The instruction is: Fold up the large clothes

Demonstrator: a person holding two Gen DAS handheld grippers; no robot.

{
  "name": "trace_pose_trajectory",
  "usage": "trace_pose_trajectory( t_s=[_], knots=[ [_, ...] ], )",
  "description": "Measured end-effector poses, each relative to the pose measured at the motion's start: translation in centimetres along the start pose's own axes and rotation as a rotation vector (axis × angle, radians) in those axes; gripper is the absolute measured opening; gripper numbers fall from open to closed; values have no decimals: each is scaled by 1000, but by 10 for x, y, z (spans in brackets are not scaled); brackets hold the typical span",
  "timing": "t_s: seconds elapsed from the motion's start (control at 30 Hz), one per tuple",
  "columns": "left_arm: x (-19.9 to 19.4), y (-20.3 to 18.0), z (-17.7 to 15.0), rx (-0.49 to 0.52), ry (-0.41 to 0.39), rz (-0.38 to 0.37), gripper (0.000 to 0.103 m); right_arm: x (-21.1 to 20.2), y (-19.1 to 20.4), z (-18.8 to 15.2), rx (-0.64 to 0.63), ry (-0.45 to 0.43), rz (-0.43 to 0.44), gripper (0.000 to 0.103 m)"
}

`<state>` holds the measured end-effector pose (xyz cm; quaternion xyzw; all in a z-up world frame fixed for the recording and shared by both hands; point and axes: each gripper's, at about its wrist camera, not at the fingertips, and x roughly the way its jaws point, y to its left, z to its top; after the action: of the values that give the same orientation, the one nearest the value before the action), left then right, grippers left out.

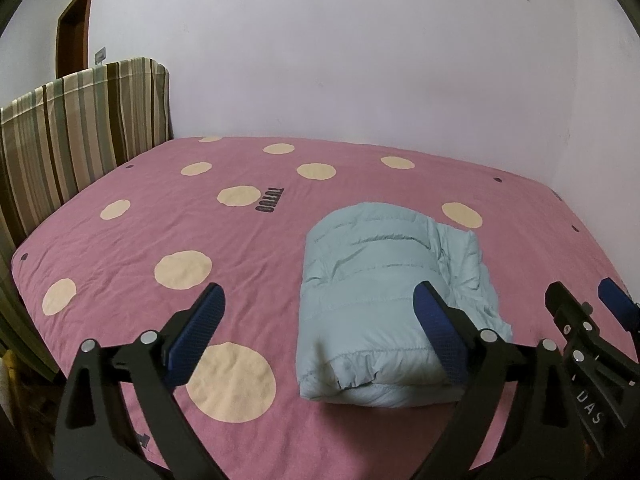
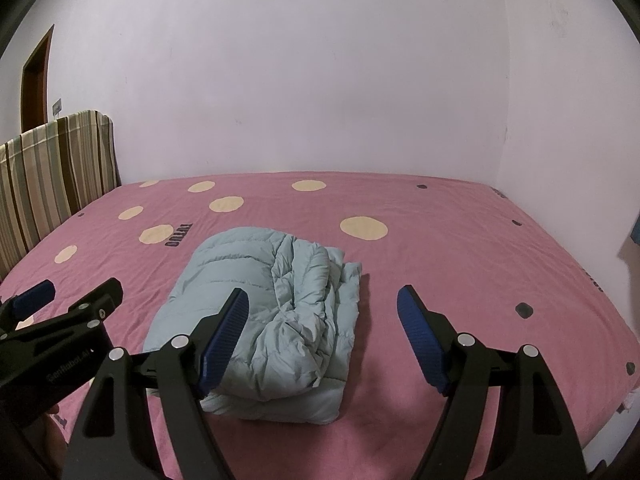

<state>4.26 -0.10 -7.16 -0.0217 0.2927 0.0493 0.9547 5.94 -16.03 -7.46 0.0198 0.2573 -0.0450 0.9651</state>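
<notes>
A light blue puffer jacket lies folded into a thick bundle on the pink bed sheet; it also shows in the right wrist view. My left gripper is open and empty, held above the bed just in front of the jacket's near left part. My right gripper is open and empty, held in front of the jacket's near right edge. Each gripper shows at the edge of the other's view: the right one and the left one.
The bed sheet has cream dots and dark print. A striped headboard cushion stands at the left. White walls close the far and right sides. A brown door is at the far left.
</notes>
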Motion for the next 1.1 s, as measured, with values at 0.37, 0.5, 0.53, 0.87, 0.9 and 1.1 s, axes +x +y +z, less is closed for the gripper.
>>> trace_pose_trajectory(
  t_s=[0.37, 0.5, 0.53, 0.87, 0.9, 1.1],
  knots=[
    [-3, -2, 3, 18, -20, 11, 100, 1, -1, 0, -3, -1, 0, 76],
    [-4, -1, 4, 16, -33, 24, 101, 3, -3, 0, -6, 1, 3, 76],
    [-4, -1, 4, 18, -32, 20, 101, 4, -3, 0, -7, 2, 3, 76],
    [15, -1, 6, 42, 34, -19, 101, 11, -3, -1, -13, 14, 6, 76],
    [18, 1, 7, 36, 34, -32, 101, 13, -4, -2, -14, 15, 4, 76],
    [56, 28, 14, 4, 56, 26, 101, 34, -29, -1, 9, 38, -32, 86]
  ],
)
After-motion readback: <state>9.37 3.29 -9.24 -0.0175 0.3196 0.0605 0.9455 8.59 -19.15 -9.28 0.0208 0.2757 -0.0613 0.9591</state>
